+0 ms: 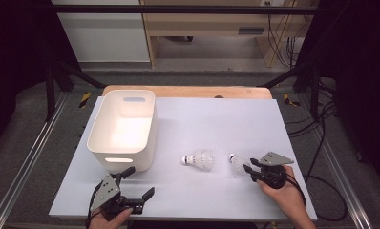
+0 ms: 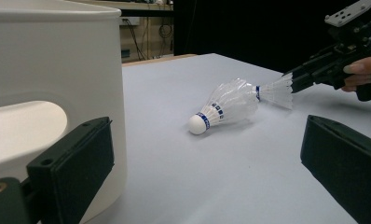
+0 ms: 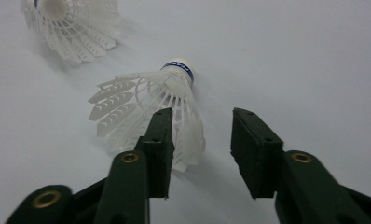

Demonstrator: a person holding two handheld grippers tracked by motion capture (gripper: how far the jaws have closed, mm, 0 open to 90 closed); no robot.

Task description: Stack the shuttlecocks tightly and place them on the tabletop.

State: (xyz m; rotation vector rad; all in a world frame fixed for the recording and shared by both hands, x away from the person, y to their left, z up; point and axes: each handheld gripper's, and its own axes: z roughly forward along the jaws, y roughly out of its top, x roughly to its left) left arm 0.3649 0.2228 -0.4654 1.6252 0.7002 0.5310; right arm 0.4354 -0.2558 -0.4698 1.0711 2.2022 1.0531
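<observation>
Two white feather shuttlecocks lie on their sides on the white table point(image 1: 216, 119). One shuttlecock point(image 1: 200, 160) point(image 2: 221, 109) point(image 3: 72, 23) rests mid-table, cork toward the bin. The other shuttlecock point(image 1: 236, 162) point(image 2: 277, 91) point(image 3: 146, 98) lies just right of it, cork pointing away from my right gripper point(image 1: 248, 172) point(image 3: 202, 114) point(image 2: 295, 78). That gripper's jaws stand apart at the skirt's rim; one jaw overlaps the feathers, the other is clear of them, and the pads do not pinch. My left gripper point(image 1: 141, 181) point(image 2: 207, 140) is wide open near the table's front left, holding nothing.
A white plastic bin point(image 1: 96, 126) point(image 2: 53, 56) with handle slots stands at the left, right beside my left gripper. Dark frame rails run along both sides of the table, and cables trail on the floor at the right.
</observation>
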